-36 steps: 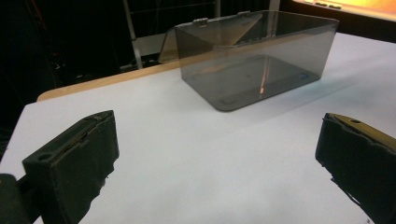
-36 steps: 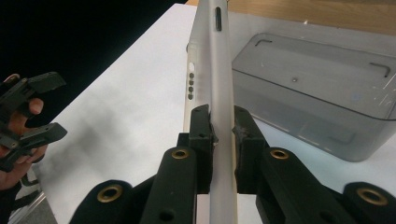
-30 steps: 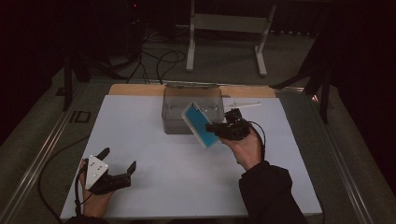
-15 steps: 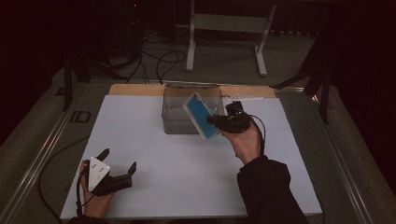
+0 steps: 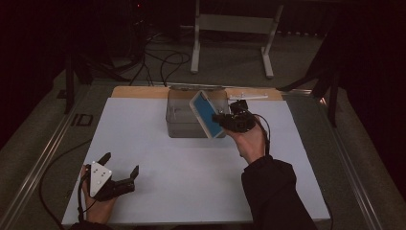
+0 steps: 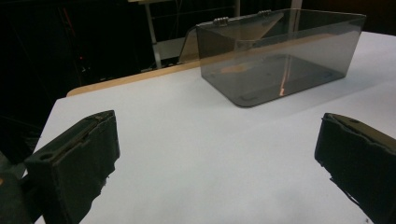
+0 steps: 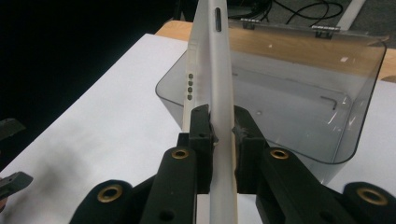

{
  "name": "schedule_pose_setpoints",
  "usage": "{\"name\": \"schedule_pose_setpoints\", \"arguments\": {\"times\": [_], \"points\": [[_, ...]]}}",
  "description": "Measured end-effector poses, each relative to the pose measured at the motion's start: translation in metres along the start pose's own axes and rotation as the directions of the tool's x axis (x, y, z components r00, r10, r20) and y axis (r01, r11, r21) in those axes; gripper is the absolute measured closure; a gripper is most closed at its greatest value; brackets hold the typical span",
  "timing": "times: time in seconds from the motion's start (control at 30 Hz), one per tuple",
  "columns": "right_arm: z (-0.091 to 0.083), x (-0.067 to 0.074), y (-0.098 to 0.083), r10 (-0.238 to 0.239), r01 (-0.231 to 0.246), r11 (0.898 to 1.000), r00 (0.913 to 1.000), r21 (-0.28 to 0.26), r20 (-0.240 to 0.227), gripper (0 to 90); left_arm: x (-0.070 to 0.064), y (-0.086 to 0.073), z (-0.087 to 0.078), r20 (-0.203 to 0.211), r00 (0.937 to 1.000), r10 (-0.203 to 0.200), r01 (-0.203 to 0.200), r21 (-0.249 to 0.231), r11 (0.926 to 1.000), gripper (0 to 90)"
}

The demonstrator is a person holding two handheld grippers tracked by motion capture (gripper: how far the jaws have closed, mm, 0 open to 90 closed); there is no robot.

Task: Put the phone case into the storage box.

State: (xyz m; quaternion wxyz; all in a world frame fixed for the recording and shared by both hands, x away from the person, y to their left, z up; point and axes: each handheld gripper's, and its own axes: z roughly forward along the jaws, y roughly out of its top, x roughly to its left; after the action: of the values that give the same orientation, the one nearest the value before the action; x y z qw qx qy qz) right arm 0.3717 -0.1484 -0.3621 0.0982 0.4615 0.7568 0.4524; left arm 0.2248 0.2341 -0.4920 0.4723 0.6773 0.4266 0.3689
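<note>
Left gripper (image 5: 119,168): we hold it at the near-left of the table (image 5: 143,143), about 7 o'clock from the table's centre. Jaws stand wide apart with nothing between them; the left gripper view shows bare white surface in the gap.

Right gripper (image 5: 221,118): we hold it raised at about 1 o'clock from the table's centre. Jaws are clamped on the lower edge of the device, one pad on each face, as the right gripper view shows (image 7: 222,133).

Blue-faced slim device (image 5: 207,114): a flat white-edged slab with a blue face, tilted, gripped by the right gripper. It hangs over the near-right corner of the clear box, not yet inside it. In the right gripper view its thin edge (image 7: 210,70) points up and away toward the box.

Clear box (image 5: 184,115): open-topped, smoky transparent, at 12 o'clock on the table, lid hinged back at the far side. Its floor (image 6: 280,79) looks empty apart from a small marking we cannot identify.

Change: against one second ago, the device has moved up and toward 12 o'clock, from the box's near wall to above its rim. The left gripper has not moved.

Meaning: we judge the carry phase nearly complete; lowering into the box and release remain.

Far field: a stand and cables (image 5: 158,62) on the floor beyond the table.
</note>
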Motion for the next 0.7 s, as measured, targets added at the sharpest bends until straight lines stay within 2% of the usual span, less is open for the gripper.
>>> {"name": "schedule_pose_setpoints", "arguments": {"times": [0.37,0.7], "points": [[0.008,-0.005,0.007,0.006,-0.006,1.000,0.9990,-0.003,0.044,81.3,0.002,0.000,-0.001,-0.026,0.9996,-0.008,0.008,-0.014,0.9999,0.8],[0.014,-0.007,0.016,0.015,-0.014,1.000,0.9973,-0.017,0.072,81.3,0.001,-0.001,0.000,-0.025,0.9997,-0.006,0.006,-0.012,0.9999,0.8]]}}
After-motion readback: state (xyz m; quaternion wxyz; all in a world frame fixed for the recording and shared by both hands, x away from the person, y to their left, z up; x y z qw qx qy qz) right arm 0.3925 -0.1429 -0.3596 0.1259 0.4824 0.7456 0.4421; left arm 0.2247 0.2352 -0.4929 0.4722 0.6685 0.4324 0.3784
